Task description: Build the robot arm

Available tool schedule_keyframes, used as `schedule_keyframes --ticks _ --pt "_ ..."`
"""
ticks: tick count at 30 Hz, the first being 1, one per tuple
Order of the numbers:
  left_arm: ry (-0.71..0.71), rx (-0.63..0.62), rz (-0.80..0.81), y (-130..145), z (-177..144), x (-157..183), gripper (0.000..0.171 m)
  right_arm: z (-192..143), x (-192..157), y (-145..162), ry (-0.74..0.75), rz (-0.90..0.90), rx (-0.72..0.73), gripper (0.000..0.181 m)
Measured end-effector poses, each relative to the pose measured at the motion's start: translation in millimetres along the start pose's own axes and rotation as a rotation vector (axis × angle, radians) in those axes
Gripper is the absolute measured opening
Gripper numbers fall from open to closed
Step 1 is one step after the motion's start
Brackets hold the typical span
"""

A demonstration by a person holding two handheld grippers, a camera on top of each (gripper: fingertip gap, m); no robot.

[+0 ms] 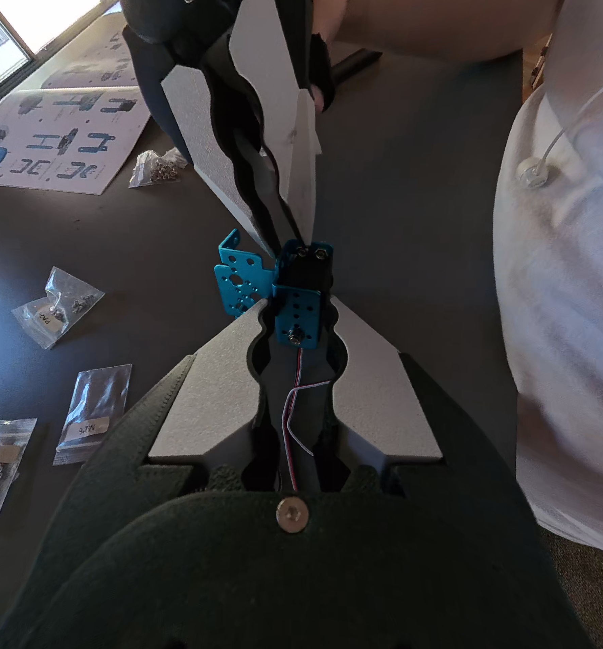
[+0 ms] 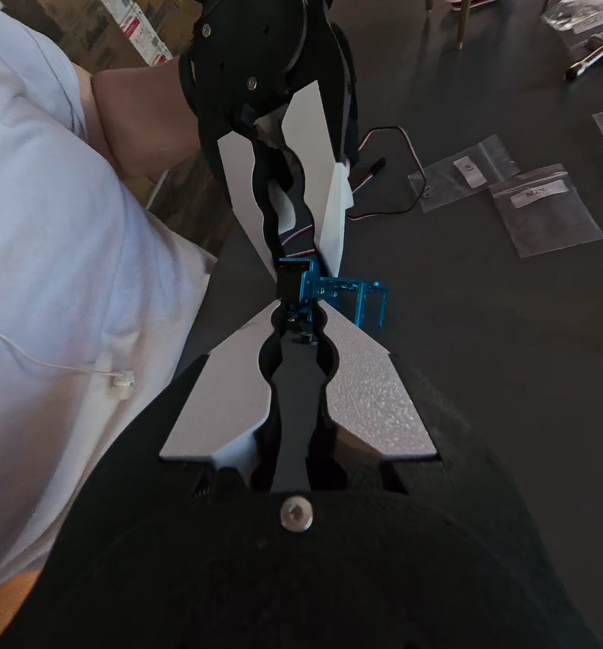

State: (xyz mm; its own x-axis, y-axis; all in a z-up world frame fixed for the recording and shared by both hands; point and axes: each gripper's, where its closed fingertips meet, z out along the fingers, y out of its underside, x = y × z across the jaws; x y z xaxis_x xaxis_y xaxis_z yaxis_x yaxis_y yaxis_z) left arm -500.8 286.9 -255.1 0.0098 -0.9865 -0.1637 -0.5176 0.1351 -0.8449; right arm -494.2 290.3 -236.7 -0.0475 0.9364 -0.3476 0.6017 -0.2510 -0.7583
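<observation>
At frame centre, left tongs (image 1: 298, 309) pinch the blue bracket (image 1: 294, 316) while right tongs (image 2: 298, 316) pinch its black servo (image 2: 287, 284), bags (image 1: 57, 305) lying on the worktop (image 1: 134, 246) left.

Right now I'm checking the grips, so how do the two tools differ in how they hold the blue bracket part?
The left tool clamps the blue bracket part at its wire end, and the striped wire trails back between its fingers. The right tool grips the opposite end, where two small nuts sit. No wire runs through the right tool. Both are closed on the same part, facing each other above the dark table.
</observation>
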Motion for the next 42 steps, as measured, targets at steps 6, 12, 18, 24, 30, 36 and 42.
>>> schedule_keyframes --ticks 6,12,18,24,30,36,42 --pt "0.01 -0.003 -0.006 0 1 -1 0.028 -3 3 -3 -0.084 0.069 0.024 0.003" --pt "0.014 0.001 -0.004 -1 2 -1 0.028 0 3 2 -0.063 0.043 -0.012 0.016" --pt "0.016 0.003 -0.01 -1 3 -2 0.028 -1 2 2 -0.101 0.071 -0.019 0.014" --pt "0.02 0.002 -0.017 -1 3 -1 0.028 -5 3 -1 -0.148 0.1 0.028 0.002" --pt "0.025 0.002 -0.017 -1 3 -2 0.028 -8 10 -1 -0.099 0.085 0.034 0.013" --pt "0.031 0.0 -0.016 -1 3 -2 0.029 -12 8 -3 -0.097 0.068 0.041 0.015" --pt "0.028 -0.013 -0.027 -1 3 -2 0.028 -15 1 3 -0.082 -0.002 0.026 0.022"
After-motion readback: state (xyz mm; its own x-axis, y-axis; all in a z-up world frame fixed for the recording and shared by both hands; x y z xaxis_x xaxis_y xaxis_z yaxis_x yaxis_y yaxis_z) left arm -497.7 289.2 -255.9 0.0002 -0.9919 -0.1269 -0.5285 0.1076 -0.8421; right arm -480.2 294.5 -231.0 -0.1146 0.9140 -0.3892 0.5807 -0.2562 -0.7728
